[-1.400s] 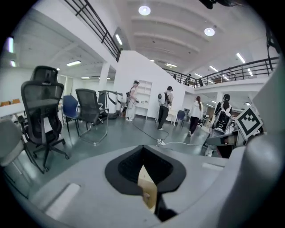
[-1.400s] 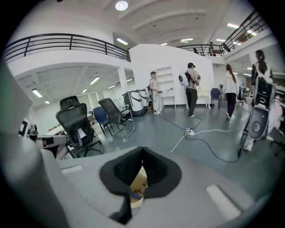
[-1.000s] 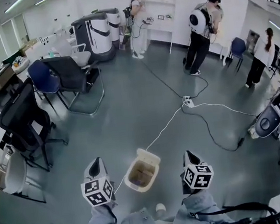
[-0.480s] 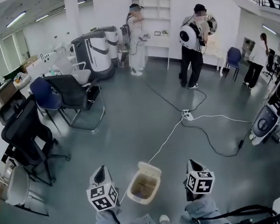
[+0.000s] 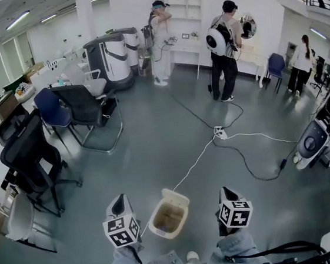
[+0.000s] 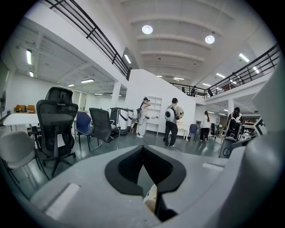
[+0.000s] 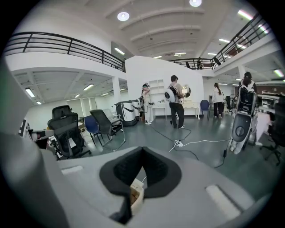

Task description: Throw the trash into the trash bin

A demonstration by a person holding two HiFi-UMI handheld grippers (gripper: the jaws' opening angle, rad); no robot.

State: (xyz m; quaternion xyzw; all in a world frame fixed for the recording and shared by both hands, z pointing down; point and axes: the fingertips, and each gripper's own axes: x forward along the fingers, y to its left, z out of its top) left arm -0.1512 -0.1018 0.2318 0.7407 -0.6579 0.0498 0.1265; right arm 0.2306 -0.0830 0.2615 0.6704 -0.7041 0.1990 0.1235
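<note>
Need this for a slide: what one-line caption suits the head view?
Left gripper and right gripper, both shut and empty, flank an open trash bin on the grey floor.

Lab hall: grey machines [image 5: 112, 54], office chairs [image 5: 28, 153], floor cables [image 5: 246, 166].

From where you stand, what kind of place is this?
Probably a robotics lab hall: black mesh office chairs, white and black cables across the grey floor, and a large grey-and-white machine.

trash bin [image 5: 176, 194]: cream | chair [image 5: 48, 101]: blue | floor [image 5: 154, 141]: grey
</note>
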